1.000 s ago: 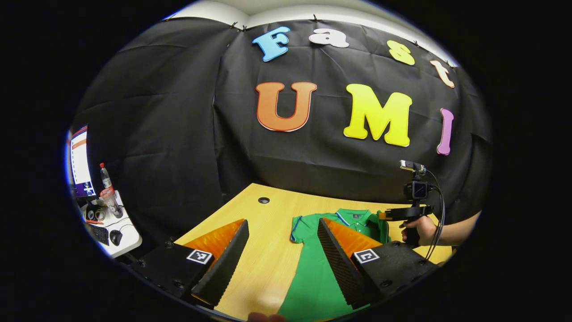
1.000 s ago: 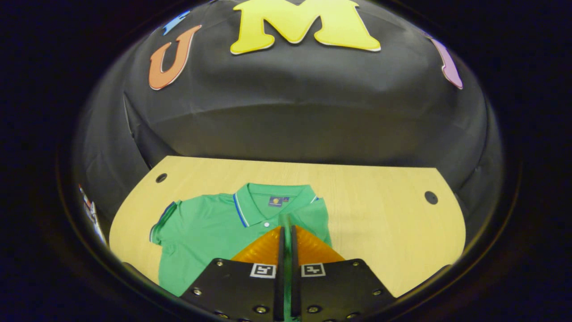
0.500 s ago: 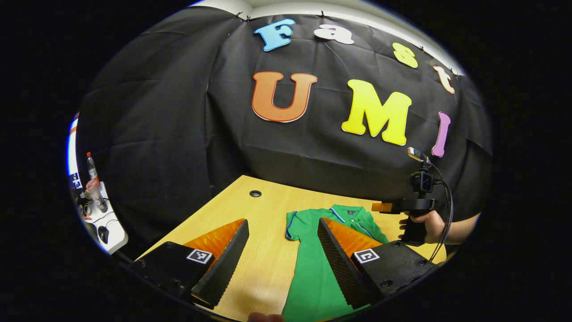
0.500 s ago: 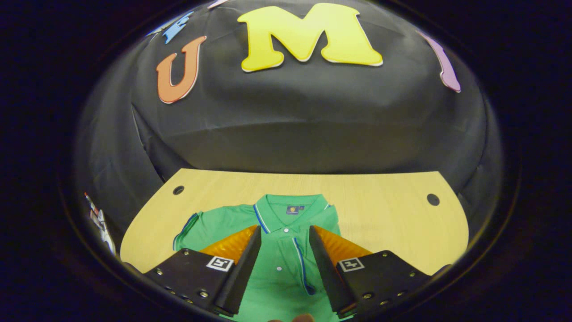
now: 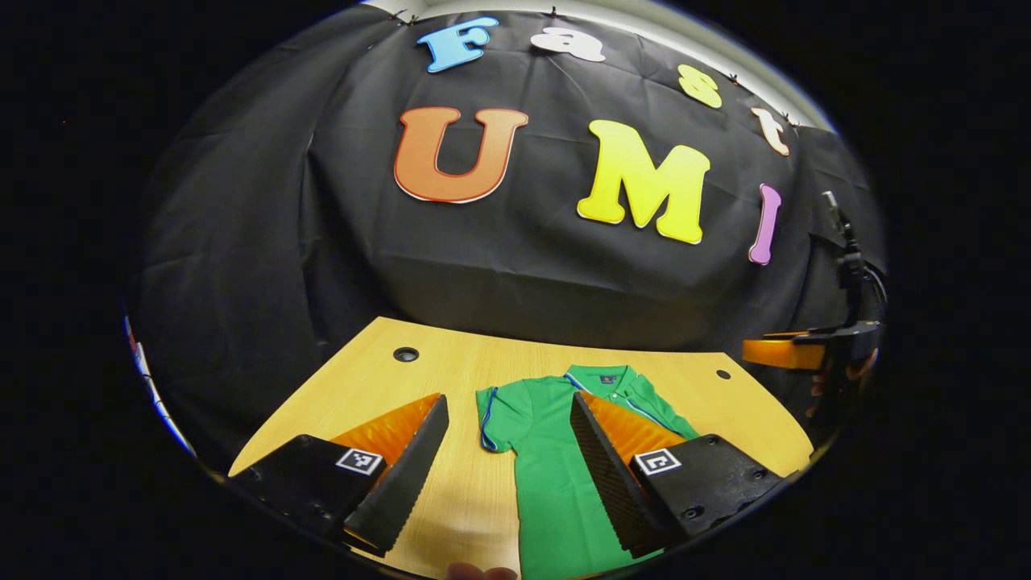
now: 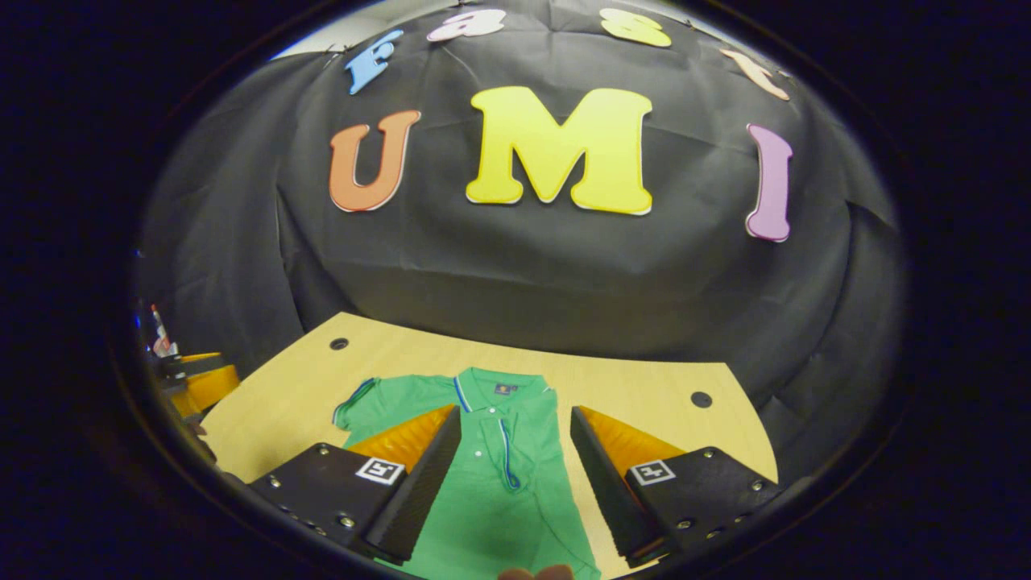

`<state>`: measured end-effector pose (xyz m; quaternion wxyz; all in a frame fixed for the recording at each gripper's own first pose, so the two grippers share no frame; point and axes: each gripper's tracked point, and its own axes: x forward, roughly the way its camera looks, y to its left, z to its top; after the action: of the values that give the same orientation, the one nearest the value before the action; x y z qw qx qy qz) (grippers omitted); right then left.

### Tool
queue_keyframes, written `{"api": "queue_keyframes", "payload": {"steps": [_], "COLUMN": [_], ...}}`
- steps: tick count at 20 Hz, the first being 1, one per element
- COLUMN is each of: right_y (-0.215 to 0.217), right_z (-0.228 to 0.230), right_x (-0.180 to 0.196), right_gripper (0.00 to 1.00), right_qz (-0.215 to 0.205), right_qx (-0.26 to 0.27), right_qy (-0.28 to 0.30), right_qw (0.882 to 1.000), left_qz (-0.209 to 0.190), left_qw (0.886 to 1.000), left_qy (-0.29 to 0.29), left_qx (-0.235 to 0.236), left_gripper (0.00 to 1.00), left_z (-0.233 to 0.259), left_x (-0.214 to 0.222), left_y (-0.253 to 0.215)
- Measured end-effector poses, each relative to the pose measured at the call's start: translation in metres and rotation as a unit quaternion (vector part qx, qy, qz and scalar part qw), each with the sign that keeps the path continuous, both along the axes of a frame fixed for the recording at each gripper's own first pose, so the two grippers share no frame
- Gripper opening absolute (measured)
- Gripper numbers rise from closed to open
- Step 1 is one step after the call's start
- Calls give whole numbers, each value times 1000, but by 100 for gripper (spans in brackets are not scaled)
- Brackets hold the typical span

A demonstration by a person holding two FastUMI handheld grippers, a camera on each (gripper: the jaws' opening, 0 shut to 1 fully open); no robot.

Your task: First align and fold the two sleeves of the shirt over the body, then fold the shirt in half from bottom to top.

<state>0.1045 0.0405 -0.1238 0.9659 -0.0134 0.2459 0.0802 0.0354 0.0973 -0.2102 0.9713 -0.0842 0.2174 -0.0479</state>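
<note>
2 grippers, both spread wide, neither holding anything. We see the left gripper [image 5: 507, 451] at the bottom of the left gripper view, jaws apart over the table [image 5: 451, 370], and the right gripper [image 6: 515, 467] at the bottom of the right gripper view, jaws apart above the shirt [image 6: 491, 483].

The green polo shirt lies flat on the wooden table, lower centre of both views, collar toward the black wall. In the right gripper view its right side reads as a straight edge with no sleeve sticking out, so we judge that sleeve is already folded over the body. The left sleeve [image 6: 354, 399], with its blue-and-white cuff trim, lies spread out to the left of the collar, so 1 sleeve is left.

We judge the step in hand is the 2nd sleeve fold. The next move calls for the left gripper to come down on the sleeve [image 5: 487, 419], pinch the cuff edge, and carry it across to line up with the other side. After that comes the bottom-to-top fold.

Writing: a small dark neck label [image 6: 503, 389] sits inside the collar, too small for us to read. Square black-and-white markers [image 6: 380, 470] sit on the gripper bodies; they carry no text.
</note>
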Motion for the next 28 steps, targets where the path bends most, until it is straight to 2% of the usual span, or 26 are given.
{"api": "queue_keyframes", "payload": {"steps": [7, 11, 17, 22, 24, 26, 27, 28], "right_y": [-28, -47, -57, -75, -80, -82, -83, -85], "right_z": [46, 48, 59, 42, 40, 38, 37, 36], "right_x": [-79, -97, -107, -121, -126, -128, -130, -131], "right_gripper": [86, 86, 86, 86, 86, 86, 86, 86], "right_qz": [-29, -47, -75, -105, -114, -121, -124, -128], "right_qx": [-14, -40, -23, -20, -19, -15, -11, -8], "right_qy": [-26, -34, -40, -14, -9, -7, -6, -5], "right_qw": [999, 998, 996, 994, 993, 993, 992, 992], "left_qz": [-42, -38, -34, -63, -71, -76, -77, -77], "left_qw": [999, 997, 992, 986, 984, 982, 983, 983], "left_qy": [22, 60, 114, 132, 133, 146, 138, 142], "left_qx": [-1, 8, 35, 83, 98, 96, 93, 92], "left_gripper": [98, 98, 94, 90, 84, 71, 58, 57], "left_z": [-64, -116, -182, -208, -212, -217, -215, -217], "left_x": [69, 102, 130, 145, 150, 149, 154, 155], "left_y": [-12, -9, 5, 3, 3, 4, 2, 2]}}
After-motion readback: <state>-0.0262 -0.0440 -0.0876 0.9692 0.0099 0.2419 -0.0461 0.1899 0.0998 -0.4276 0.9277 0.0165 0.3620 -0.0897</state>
